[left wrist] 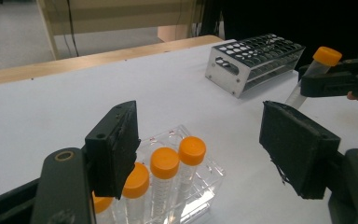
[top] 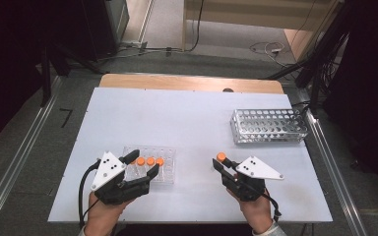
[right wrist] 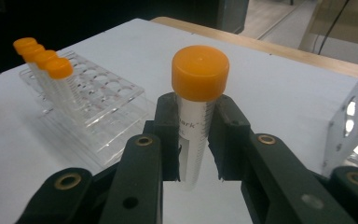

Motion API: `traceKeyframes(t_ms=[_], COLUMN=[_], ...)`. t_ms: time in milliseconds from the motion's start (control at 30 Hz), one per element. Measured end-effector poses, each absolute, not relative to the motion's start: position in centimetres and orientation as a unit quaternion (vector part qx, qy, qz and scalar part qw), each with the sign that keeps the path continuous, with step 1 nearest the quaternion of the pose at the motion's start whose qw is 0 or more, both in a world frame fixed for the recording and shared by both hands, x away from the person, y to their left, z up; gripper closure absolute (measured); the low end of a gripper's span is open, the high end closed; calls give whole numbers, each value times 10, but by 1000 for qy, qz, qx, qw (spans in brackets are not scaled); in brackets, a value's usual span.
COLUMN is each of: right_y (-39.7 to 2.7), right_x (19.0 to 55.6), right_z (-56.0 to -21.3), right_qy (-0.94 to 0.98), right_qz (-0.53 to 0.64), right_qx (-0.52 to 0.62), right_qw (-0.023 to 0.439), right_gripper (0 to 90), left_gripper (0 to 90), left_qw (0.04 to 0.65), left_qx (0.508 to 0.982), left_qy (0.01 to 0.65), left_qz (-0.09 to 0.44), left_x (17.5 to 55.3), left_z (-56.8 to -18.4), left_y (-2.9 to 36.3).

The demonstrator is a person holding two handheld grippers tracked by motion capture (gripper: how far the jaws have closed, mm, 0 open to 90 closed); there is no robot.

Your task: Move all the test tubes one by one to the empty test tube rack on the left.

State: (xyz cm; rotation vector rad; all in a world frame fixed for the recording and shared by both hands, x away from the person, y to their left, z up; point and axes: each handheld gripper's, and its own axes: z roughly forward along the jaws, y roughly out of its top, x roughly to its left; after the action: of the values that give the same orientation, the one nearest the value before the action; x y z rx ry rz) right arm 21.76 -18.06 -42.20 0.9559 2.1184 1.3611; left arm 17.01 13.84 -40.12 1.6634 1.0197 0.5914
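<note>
The white table [top: 187, 128] carries 2 racks: a perforated metal rack [top: 269, 126] at the far right and a clear plastic rack [top: 163, 169] at the near left, well apart. The clear rack holds 4 orange-capped tubes [right wrist: 41, 60] in a row along one edge. The left gripper [top: 145, 166] hangs over that rack with its jaws apart, nothing pressed between the pads, the row of caps just under them. The right gripper [right wrist: 196, 140] is clamped on 1 tube [right wrist: 196, 116], upright, gripped on the clear barrel just below its orange cap [right wrist: 200, 72], held above the bare table between the 2 racks. The tube looks light, stiff and smooth-walled, so it would likely slip or tilt under a loose grip; holding high on the barrel under the cap seems sound, leaving the lower end free to enter a hole in the metal rack.
</note>
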Motion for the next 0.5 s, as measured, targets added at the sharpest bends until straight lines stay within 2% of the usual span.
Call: traceKeyframes(t_ms=[500], right_y=[-155], right_x=[208], right_z=[-434], right_qy=[791], right_qz=[485], right_qx=[318], right_qw=[197], right_gripper=[719], left_gripper=[284], left_qw=[518], left_qx=[716], left_qy=[405], left_qz=[235], left_x=[168], left_z=[-408], left_y=[116])
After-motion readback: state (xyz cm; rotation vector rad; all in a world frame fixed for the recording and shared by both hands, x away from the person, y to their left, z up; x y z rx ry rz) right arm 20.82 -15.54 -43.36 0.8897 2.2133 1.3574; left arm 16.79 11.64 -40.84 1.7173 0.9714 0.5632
